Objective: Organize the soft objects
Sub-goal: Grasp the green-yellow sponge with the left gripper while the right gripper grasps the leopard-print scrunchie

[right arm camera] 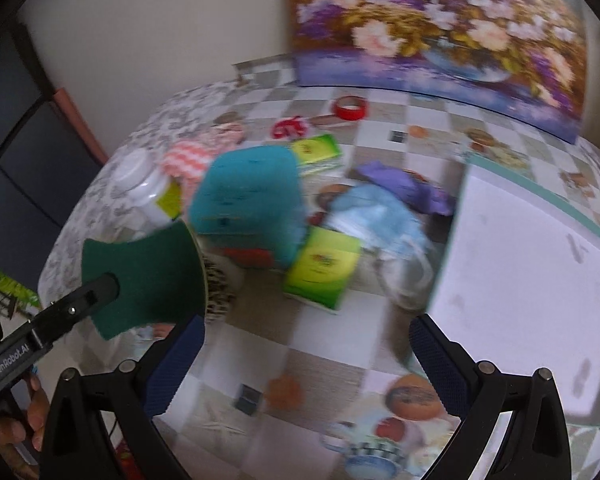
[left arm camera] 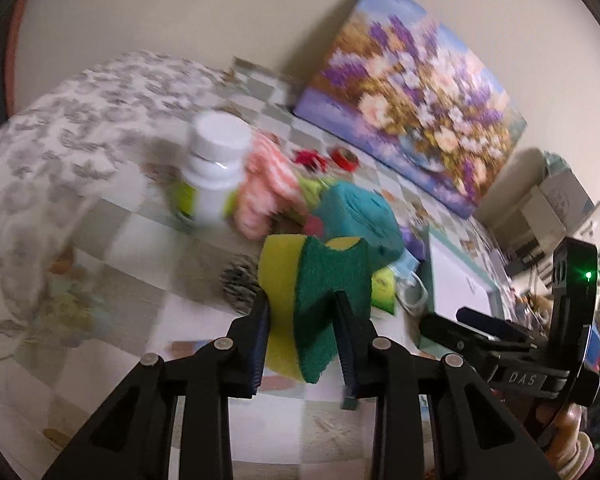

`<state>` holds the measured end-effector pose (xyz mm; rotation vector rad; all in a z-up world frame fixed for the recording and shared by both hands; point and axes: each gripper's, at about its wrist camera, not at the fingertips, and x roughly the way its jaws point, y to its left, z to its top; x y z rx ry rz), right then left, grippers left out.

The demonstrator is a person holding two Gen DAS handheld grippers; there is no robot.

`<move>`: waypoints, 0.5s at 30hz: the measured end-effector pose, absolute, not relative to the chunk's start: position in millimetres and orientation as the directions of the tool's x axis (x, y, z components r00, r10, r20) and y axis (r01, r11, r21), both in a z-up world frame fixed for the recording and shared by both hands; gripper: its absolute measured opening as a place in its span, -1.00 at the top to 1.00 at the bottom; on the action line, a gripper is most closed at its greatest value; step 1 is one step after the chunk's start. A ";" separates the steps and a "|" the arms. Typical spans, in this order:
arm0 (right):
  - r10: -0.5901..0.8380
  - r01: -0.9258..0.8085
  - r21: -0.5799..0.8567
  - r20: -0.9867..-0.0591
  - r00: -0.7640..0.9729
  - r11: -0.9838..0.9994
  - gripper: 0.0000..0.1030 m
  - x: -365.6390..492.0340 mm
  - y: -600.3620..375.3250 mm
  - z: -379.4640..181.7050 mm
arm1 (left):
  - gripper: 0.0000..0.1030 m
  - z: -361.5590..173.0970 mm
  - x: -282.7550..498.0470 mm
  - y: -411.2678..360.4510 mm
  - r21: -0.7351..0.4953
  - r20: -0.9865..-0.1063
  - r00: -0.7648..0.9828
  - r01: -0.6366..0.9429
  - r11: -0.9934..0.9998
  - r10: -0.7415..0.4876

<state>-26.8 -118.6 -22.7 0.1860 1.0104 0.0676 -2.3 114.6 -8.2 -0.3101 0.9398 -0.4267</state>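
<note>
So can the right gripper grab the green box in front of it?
Probably yes. The right gripper is open and empty, and the green box lies just ahead on the table with nothing between. The sponge stays off to the side.

My sponge: yellow, green face | towel at one o'clock: teal | bottle at eleven: white | tablecloth: checkered

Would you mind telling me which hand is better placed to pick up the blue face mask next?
Probably the right. The right gripper is open and empty, with the face mask ahead of it, while the left gripper is clamped on the sponge.
</note>
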 end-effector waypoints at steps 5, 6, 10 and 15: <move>0.164 -0.037 0.169 -0.842 0.513 0.985 -1.00 -14.4 -85.9 -32.5 | 0.38 -2.6 -3.3 155.9 -0.434 -0.686 0.592 0.133 0.891 -0.422; 0.165 -0.047 0.164 -0.845 0.509 0.985 -1.00 -12.5 -81.0 -34.9 | 0.38 -4.1 -2.3 163.3 -0.440 -0.684 0.599 0.118 0.890 -0.417; 0.170 -0.088 0.145 -0.860 0.481 0.985 -0.96 -3.0 -60.8 -46.0 | 0.38 -14.9 0.0 190.0 -0.454 -0.688 0.614 0.054 0.889 -0.388; 0.181 -0.146 0.128 -0.875 0.450 0.981 -0.87 7.9 -39.1 -58.4 | 0.38 -33.6 2.7 211.3 -0.486 -0.694 0.607 0.004 0.874 -0.388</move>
